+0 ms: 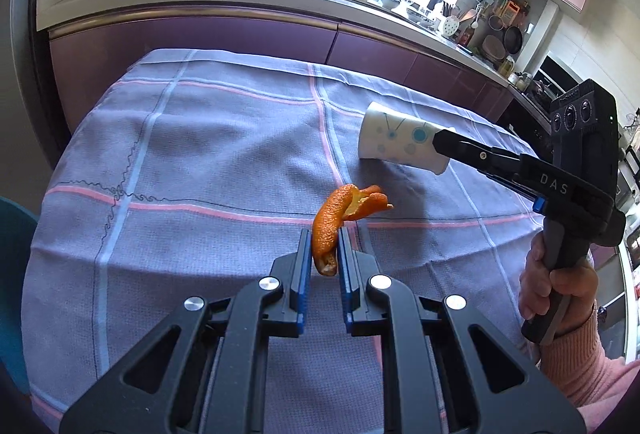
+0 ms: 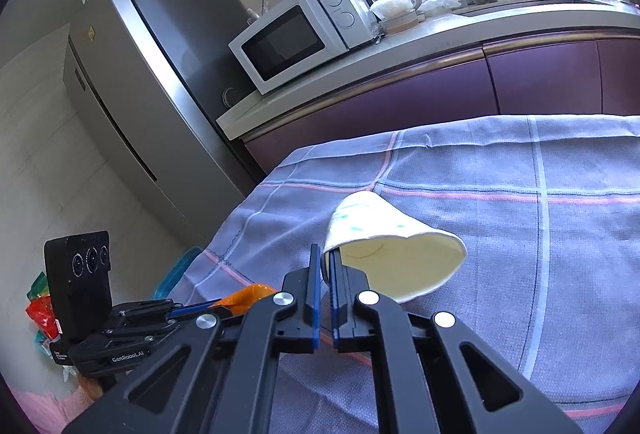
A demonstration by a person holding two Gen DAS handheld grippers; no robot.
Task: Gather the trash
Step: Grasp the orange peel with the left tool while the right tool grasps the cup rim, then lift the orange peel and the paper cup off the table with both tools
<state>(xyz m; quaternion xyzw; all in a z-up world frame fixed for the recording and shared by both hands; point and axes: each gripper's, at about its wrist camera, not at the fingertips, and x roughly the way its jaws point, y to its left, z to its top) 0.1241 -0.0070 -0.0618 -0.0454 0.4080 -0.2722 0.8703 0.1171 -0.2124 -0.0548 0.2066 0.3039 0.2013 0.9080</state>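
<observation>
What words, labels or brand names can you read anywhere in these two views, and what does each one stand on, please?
"DAS": on the right gripper, on its black body.
"GenRobot.AI": on the left gripper, on its body.
Small white label beside it: too small to read.
Brand on the microwave, above its dials: blurred.
Stickers on the fridge: unreadable.
Paper cup: patterns only, no text.
</observation>
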